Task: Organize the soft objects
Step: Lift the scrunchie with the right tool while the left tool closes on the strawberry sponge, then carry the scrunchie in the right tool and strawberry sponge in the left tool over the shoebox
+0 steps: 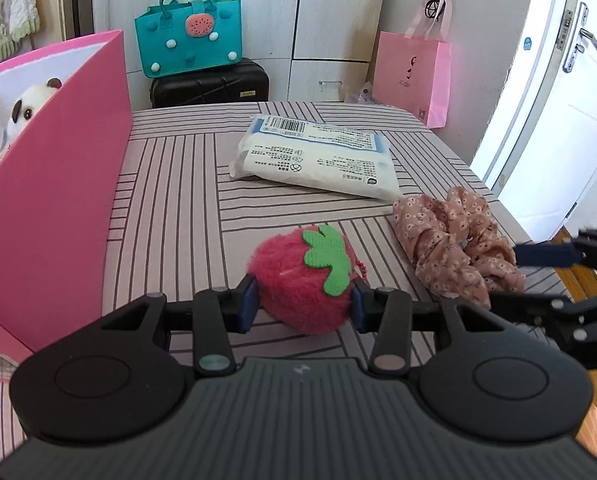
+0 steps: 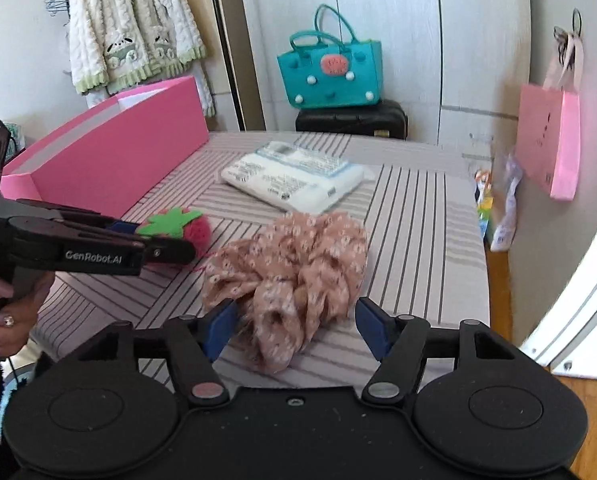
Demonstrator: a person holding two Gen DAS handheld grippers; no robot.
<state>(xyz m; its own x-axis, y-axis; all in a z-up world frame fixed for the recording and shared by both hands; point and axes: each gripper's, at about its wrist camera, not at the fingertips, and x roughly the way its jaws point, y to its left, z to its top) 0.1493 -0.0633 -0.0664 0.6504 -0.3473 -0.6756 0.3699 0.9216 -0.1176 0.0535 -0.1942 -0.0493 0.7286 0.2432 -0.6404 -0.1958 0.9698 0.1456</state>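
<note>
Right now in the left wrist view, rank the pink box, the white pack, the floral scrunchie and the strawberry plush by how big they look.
1. pink box, largest, though it is also nearest
2. white pack
3 and 4. floral scrunchie and strawberry plush look alike; too close to rank.

A home bedroom is showing here; a bed [image 1: 170, 184] in striped sheeting is filling the room, white wardrobe doors [image 2: 386, 20] are standing beyond its far edge, a fluffy cardigan [image 2: 126, 20] is hanging on a hanger, a teal handbag [image 1: 188, 36] is sitting on a black suitcase [image 1: 210, 86], and a pink gift bag [image 1: 412, 74] is hanging by the door [image 1: 558, 100].
</note>
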